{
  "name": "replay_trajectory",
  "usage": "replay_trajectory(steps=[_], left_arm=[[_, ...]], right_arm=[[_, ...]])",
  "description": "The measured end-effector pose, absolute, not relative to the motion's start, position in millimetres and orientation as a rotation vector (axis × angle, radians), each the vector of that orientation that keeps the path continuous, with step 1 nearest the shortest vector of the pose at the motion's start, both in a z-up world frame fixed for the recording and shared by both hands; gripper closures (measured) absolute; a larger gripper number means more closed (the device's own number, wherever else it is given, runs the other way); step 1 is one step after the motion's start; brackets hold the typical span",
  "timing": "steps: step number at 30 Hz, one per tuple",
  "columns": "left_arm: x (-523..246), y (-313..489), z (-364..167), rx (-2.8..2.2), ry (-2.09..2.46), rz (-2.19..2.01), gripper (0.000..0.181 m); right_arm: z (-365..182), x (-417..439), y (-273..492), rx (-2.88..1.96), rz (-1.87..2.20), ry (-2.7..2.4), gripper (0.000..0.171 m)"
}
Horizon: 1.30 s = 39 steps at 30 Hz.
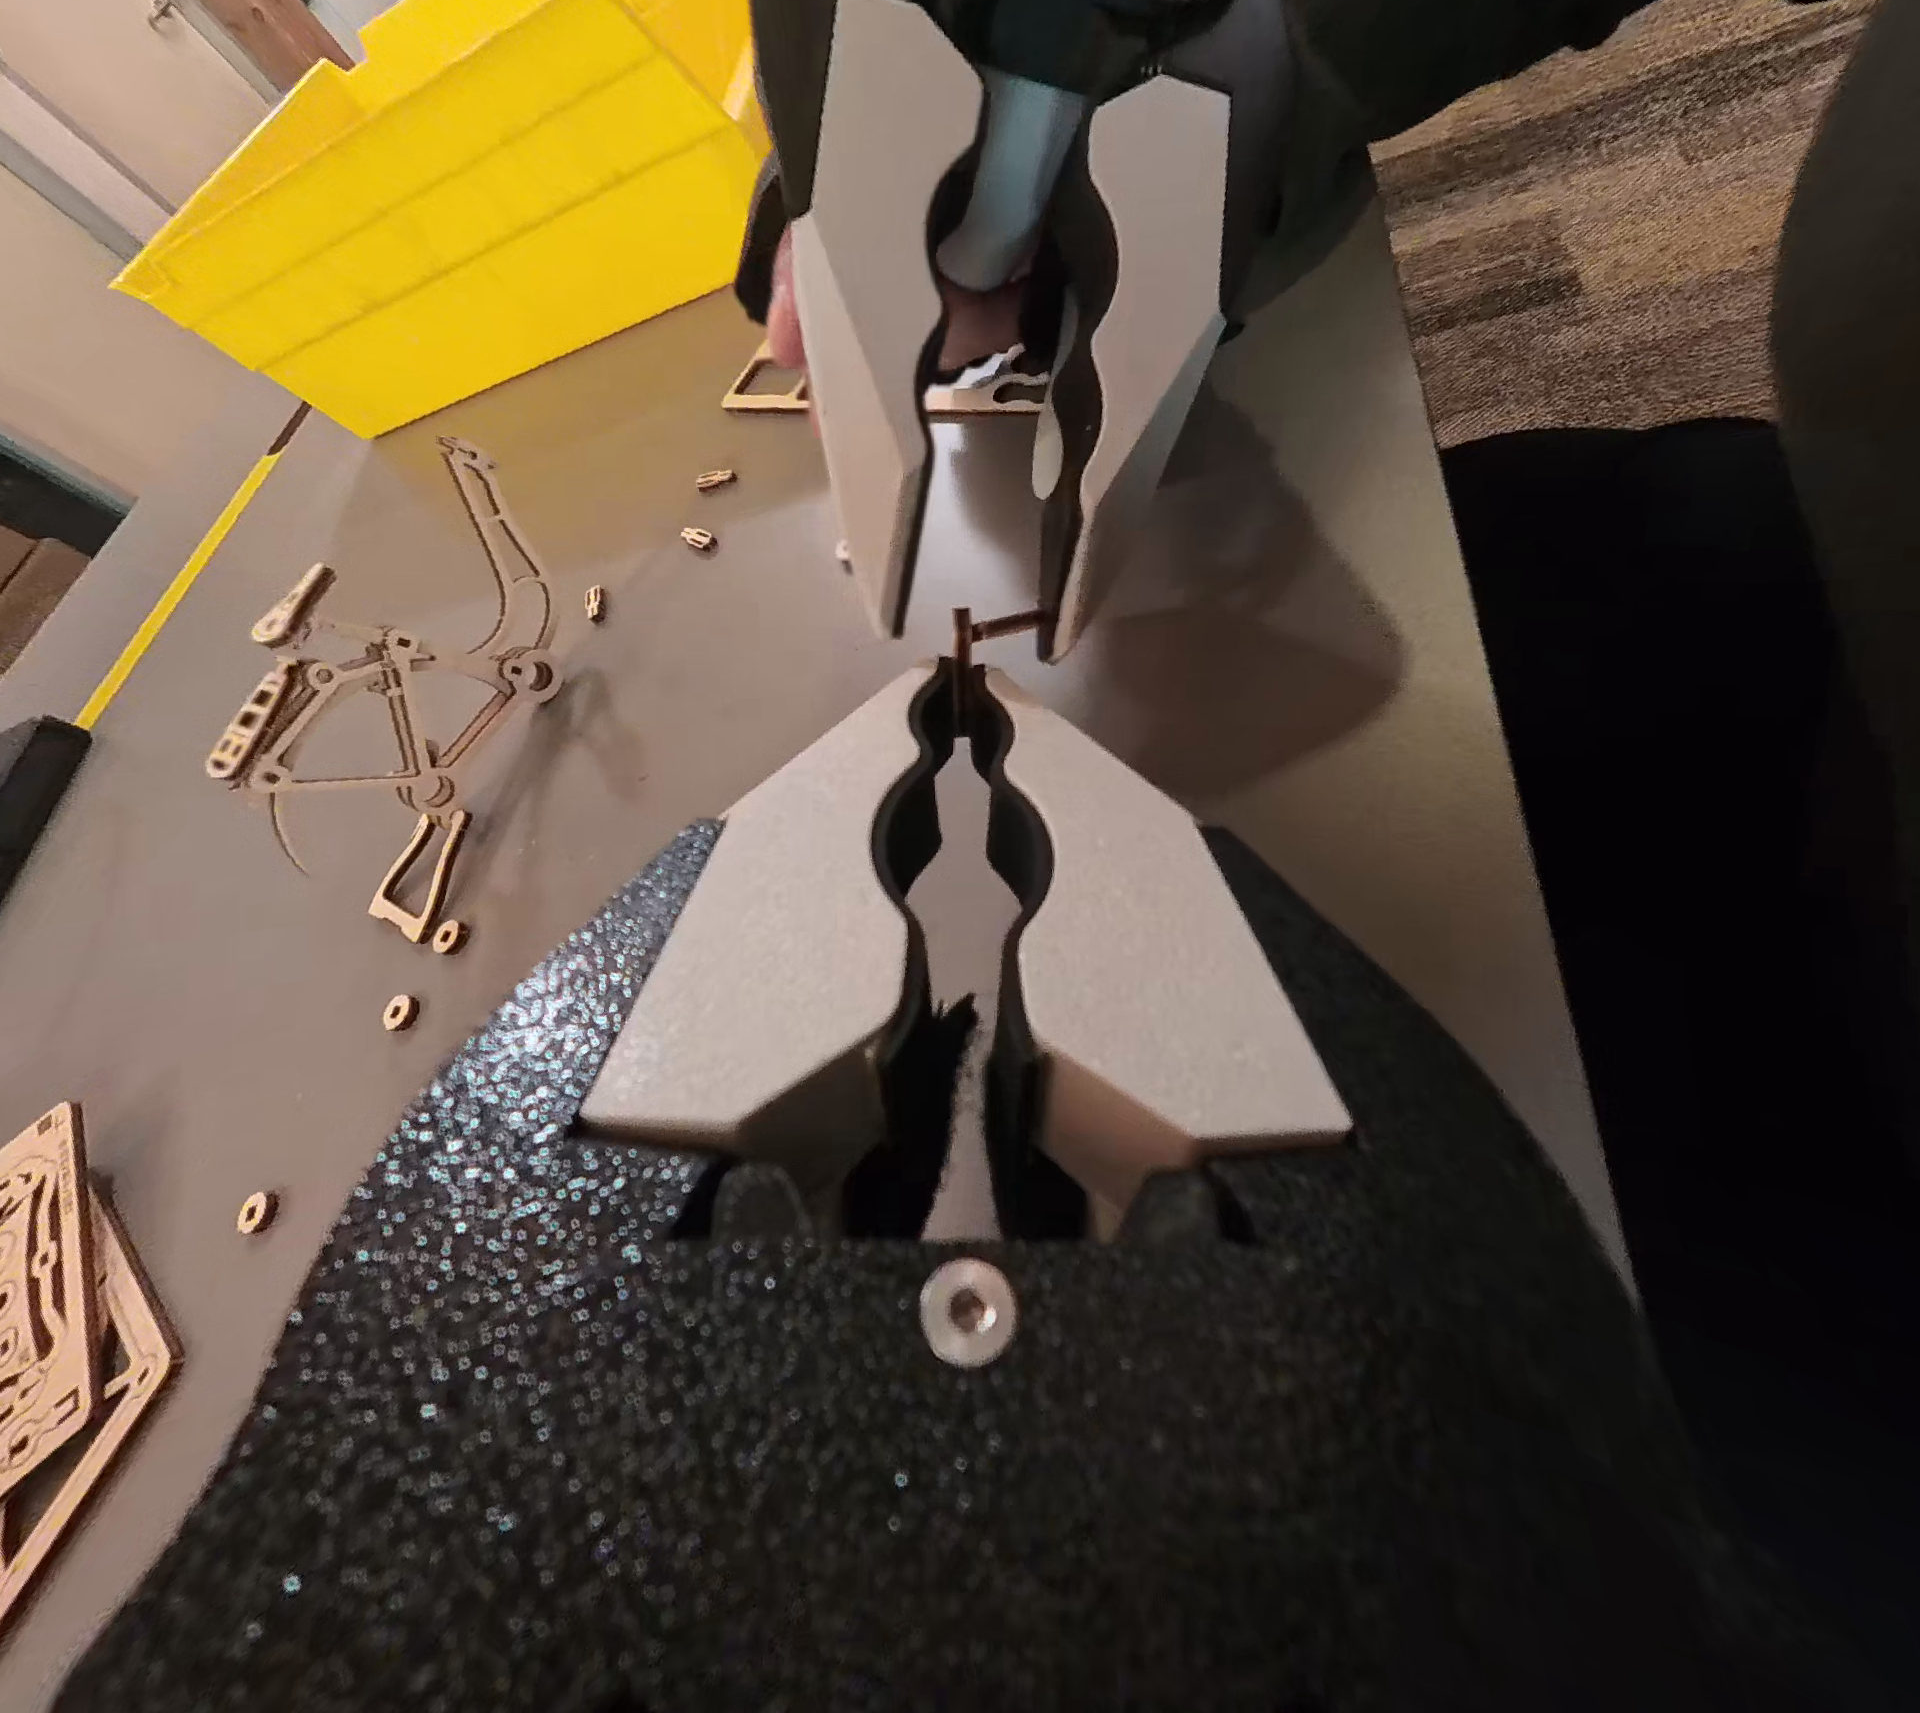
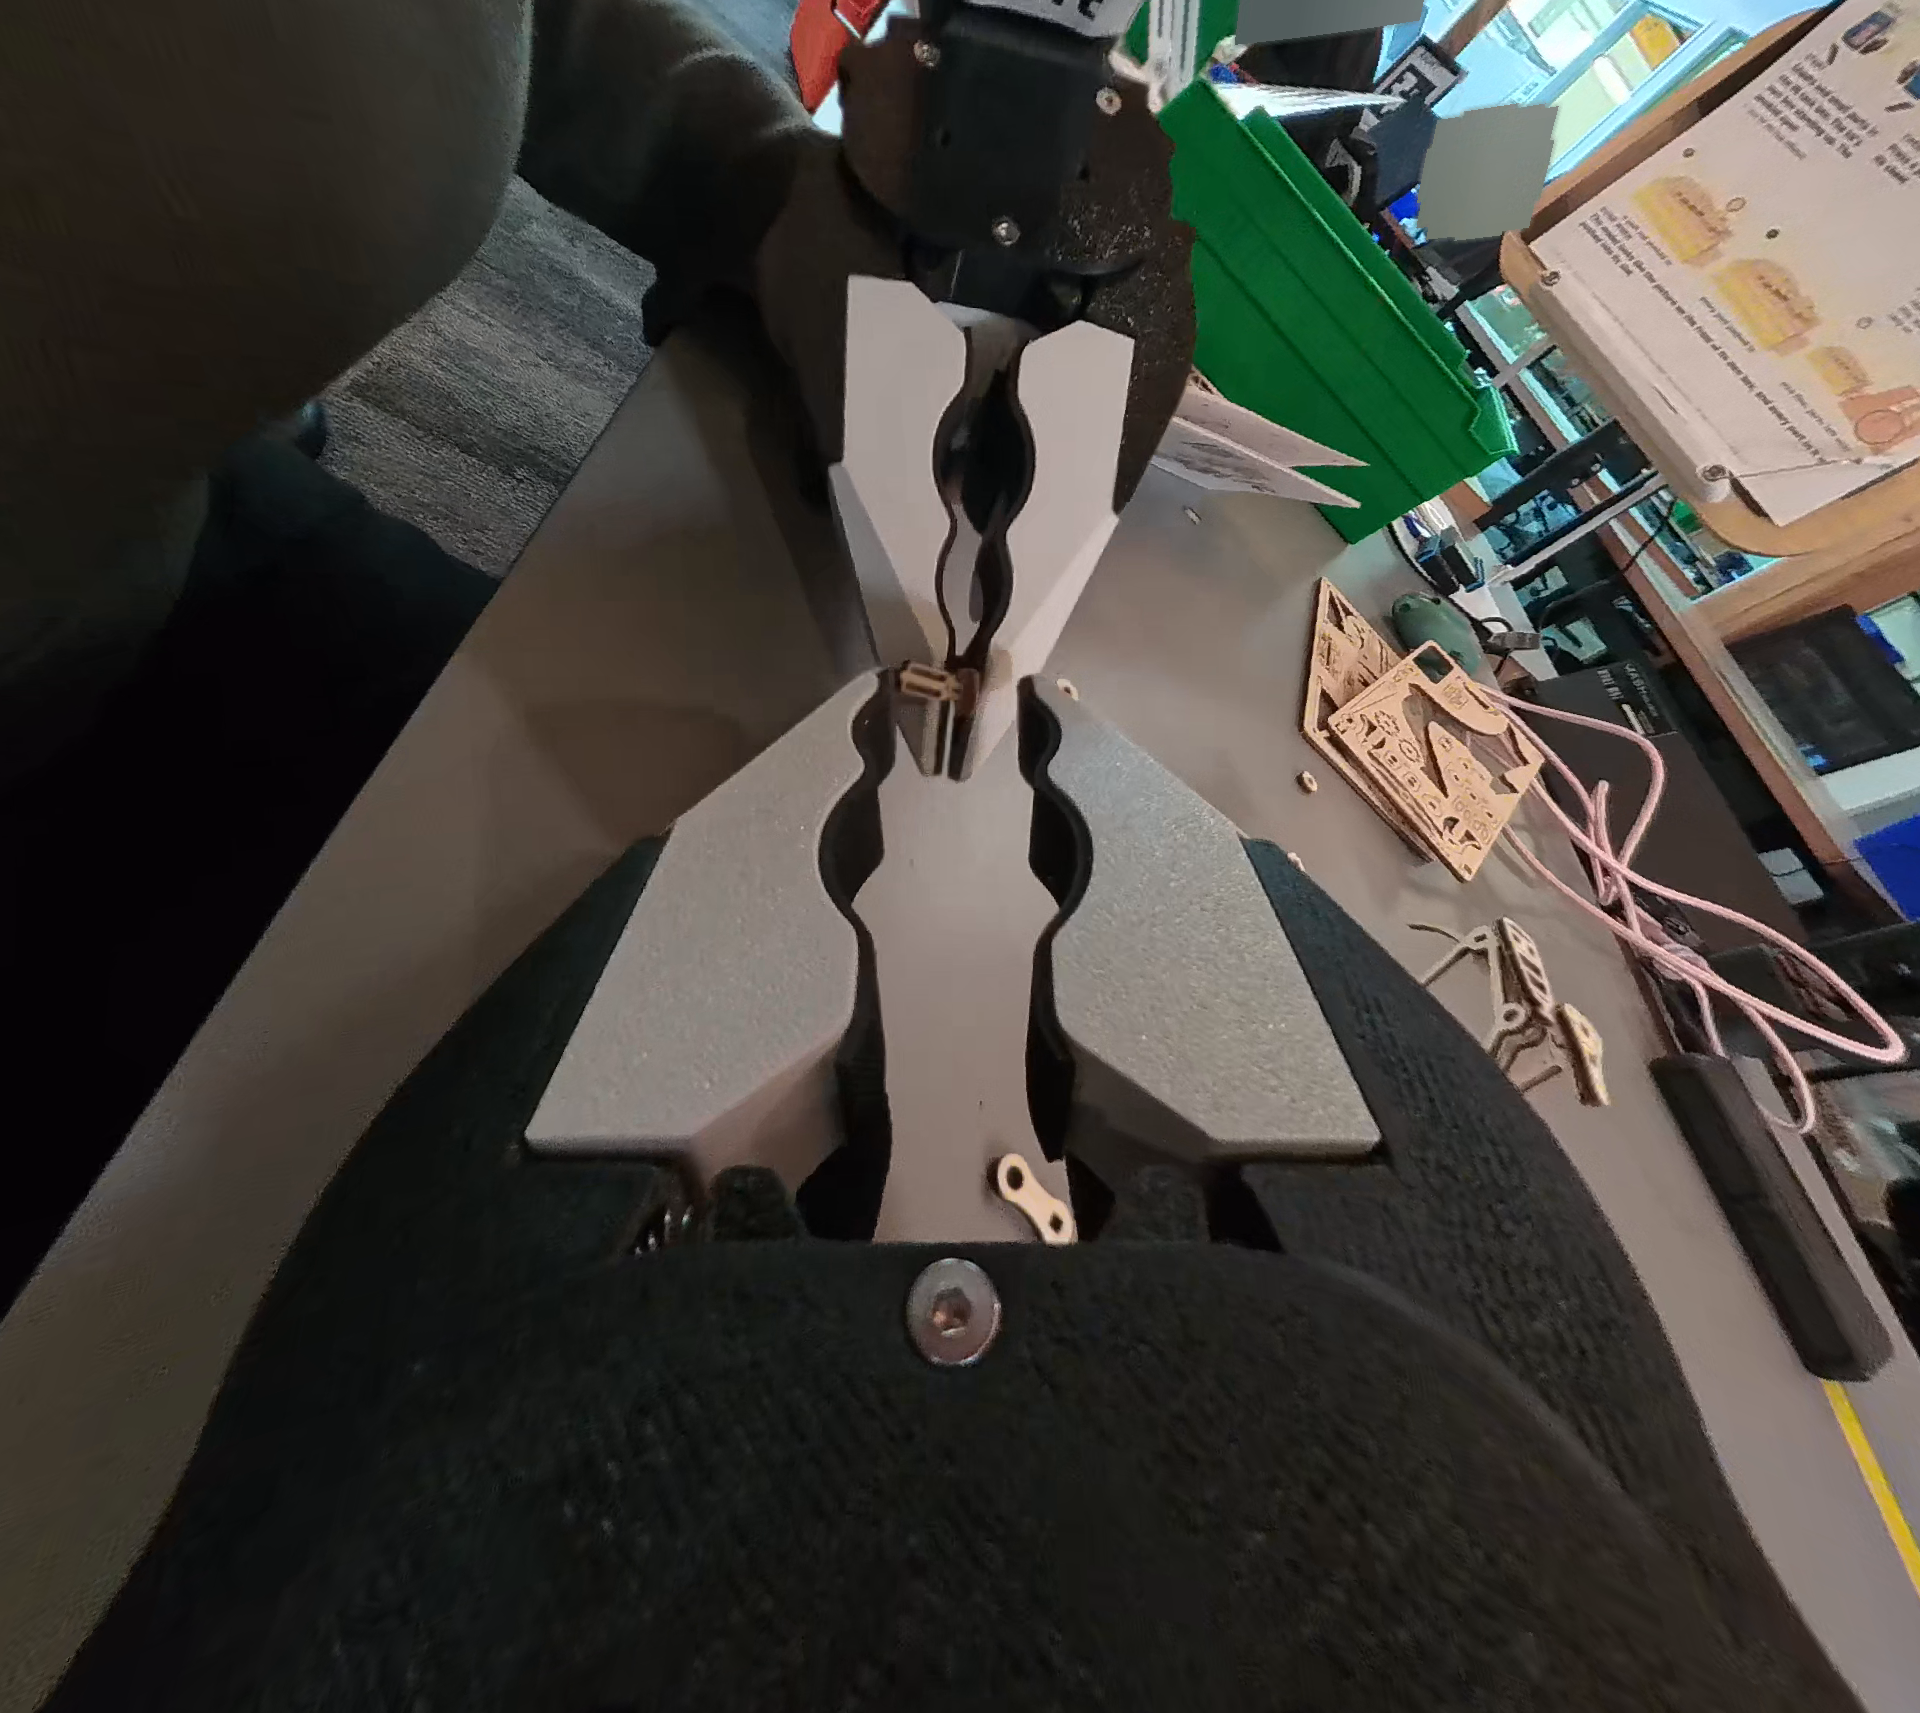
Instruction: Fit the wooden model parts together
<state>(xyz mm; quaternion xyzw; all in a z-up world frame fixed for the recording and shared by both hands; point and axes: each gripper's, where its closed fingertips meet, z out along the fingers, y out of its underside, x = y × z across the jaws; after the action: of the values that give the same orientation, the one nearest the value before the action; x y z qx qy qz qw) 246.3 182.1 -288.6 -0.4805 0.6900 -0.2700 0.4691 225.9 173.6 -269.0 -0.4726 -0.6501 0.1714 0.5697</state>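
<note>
My left gripper (image 1: 958, 676) is shut on a small thin wooden part (image 1: 962, 647) and holds it above the grey table (image 1: 665, 790). In the right wrist view the left gripper (image 2: 948, 764) comes in from the top, with the slotted tan part (image 2: 928, 683) sticking out at its tips. My right gripper (image 2: 956, 692) is open, its fingertips on either side of the left gripper's tips and the part. In the left wrist view the right gripper (image 1: 974, 635) comes down from above, with a short dark peg between its fingertips.
A partly built wooden model (image 1: 364, 728) lies on the table, also in the right wrist view (image 2: 1538, 1019). Small loose rings (image 1: 400, 1011) and a wooden link (image 2: 1034, 1196) lie about. Cut-out wooden sheets (image 2: 1423, 728), a pink cable (image 2: 1662, 884), a yellow bin (image 1: 468, 209) and a green bin (image 2: 1320, 313) stand around. Left and right tips are no more than a few centimetres apart.
</note>
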Motion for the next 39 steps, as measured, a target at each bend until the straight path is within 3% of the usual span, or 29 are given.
replay_trajectory(steps=[39], left_arm=[[246.0, 181.6, -293.7, -1.265, 1.725, -0.734, 0.181]], right_arm=[[-272.5, 224.6, 172.0, -1.156, 0.491, -1.534, 0.157]])
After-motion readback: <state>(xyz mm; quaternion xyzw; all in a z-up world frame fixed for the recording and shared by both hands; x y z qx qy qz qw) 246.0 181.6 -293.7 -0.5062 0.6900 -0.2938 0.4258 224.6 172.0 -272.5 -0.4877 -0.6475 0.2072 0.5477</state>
